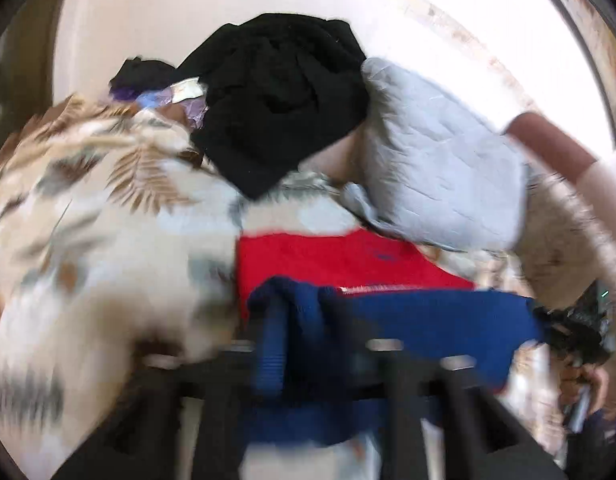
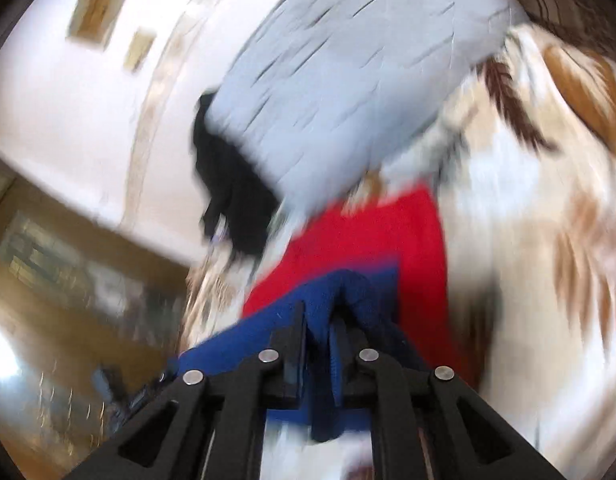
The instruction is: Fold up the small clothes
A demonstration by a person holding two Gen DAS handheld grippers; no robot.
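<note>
A small red garment with a navy blue band (image 1: 427, 316) lies on the leaf-patterned bedspread (image 1: 88, 208). My left gripper (image 1: 304, 320) is shut on the navy edge at its left end, the cloth bunched between the fingers. My right gripper (image 2: 319, 320) is shut on the navy edge (image 2: 347, 284) at the other end; it also shows at the right edge of the left wrist view (image 1: 571, 332). The red part (image 2: 367, 236) stretches away from both grippers. Both views are motion-blurred.
A grey quilted pillow (image 1: 439, 160) lies just beyond the garment, and a heap of black clothes (image 1: 284, 100) lies beside it. Small purple items (image 1: 164, 96) lie to the left of the heap. A white wall (image 2: 68, 120) stands behind the bed.
</note>
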